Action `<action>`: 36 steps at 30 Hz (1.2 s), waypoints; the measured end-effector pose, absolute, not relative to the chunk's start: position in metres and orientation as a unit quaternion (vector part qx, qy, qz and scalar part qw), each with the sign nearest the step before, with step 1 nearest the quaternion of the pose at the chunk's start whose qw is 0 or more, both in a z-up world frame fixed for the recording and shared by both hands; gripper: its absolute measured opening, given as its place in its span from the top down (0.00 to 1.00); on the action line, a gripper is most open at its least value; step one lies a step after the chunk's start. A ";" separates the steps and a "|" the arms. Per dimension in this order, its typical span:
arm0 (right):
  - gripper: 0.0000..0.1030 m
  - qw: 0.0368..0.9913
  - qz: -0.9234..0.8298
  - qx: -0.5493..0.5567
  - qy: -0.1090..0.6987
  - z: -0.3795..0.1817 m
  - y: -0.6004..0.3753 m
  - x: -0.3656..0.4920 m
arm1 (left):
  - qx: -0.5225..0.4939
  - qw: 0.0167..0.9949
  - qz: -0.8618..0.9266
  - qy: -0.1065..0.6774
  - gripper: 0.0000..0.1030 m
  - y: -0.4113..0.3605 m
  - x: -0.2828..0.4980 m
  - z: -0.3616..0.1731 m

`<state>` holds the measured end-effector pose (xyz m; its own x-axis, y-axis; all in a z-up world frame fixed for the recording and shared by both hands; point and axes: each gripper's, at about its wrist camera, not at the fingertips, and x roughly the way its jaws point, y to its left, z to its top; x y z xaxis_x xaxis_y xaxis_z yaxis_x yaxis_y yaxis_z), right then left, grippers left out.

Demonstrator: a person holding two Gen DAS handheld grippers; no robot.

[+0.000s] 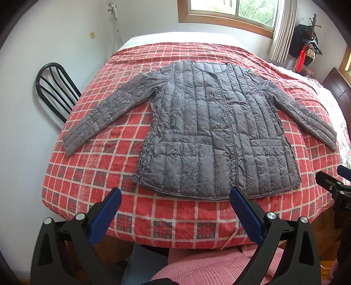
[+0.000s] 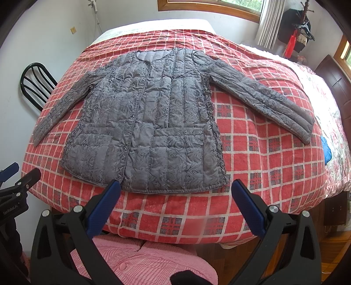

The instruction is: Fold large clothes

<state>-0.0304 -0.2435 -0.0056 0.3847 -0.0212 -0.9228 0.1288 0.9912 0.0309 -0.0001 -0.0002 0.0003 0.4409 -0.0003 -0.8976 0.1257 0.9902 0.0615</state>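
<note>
Since the grey quilted jacket (image 1: 210, 131) is spread face-up and buttoned shut on the bed, with the collar toward the window (image 1: 230, 11) and the hem toward the near bed edge, it is judged ready for a first fold; none is seen yet. Both sleeves are laid out at an angle away from the jacket body, cuffs down toward the near edge: one sleeve (image 1: 109, 114) on the jacket's chair side, the other sleeve (image 2: 269, 98) on the opposite side. This spread is read as deliberate, since each sleeve can be taken separately and brought across the body without dragging the rest. The front placket runs straight from collar to hem, and two patch pockets are seen low on the jacket, above the hem.

Under the jacket, a red checked blanket (image 1: 98, 175) is stretched smooth over the bed, giving a flat surface for creasing.

Nearer than the jacket hem, the left claw (image 1: 175, 197) is held released, its blue pads wide apart, nothing between them. The right claw (image 2: 175, 190) is likewise released and empty, just short of the hem in its own view. Both are held off the cloth, above the near bed edge, probably as a starting stance.

Beyond the jacket's chair side, a black chair (image 1: 54, 92) stands against the wall. Past the opposite sleeve, a blue object (image 2: 326, 151) lies on the bed; what it is cannot be told.
</note>
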 end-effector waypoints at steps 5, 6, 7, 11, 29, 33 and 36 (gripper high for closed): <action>0.03 0.831 -0.045 0.049 0.552 -0.005 -0.243 -0.030 | 0.060 0.847 -0.037 0.527 0.04 0.000 0.000 0.000; 0.03 0.831 -0.045 0.049 0.552 -0.004 -0.243 -0.030 | 0.060 0.847 -0.037 0.526 0.04 0.000 0.000 0.000; 0.03 0.831 -0.045 0.049 0.552 -0.005 -0.243 -0.032 | 0.060 0.847 -0.037 0.527 0.04 0.000 0.000 0.000; 0.03 0.832 -0.043 0.047 0.551 -0.004 -0.242 -0.029 | 0.060 0.847 -0.037 0.527 0.04 0.000 0.000 0.000; 0.03 0.831 -0.041 0.048 0.553 -0.002 -0.235 -0.019 | 0.060 0.847 -0.036 0.527 0.04 0.002 -0.001 0.003; 0.03 0.832 -0.040 0.052 0.551 -0.005 -0.241 -0.014 | 0.061 0.846 -0.035 0.529 0.04 0.001 0.008 0.004; 0.03 0.832 -0.044 0.058 0.550 -0.010 -0.248 -0.008 | 0.059 0.846 -0.037 0.529 0.04 0.000 0.023 0.000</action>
<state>-0.0076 -0.2482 -0.0101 0.3916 -0.0088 -0.9201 0.1369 0.9894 0.0488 0.0230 0.0000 -0.0003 0.4384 -0.0002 -0.8988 0.1242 0.9904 0.0603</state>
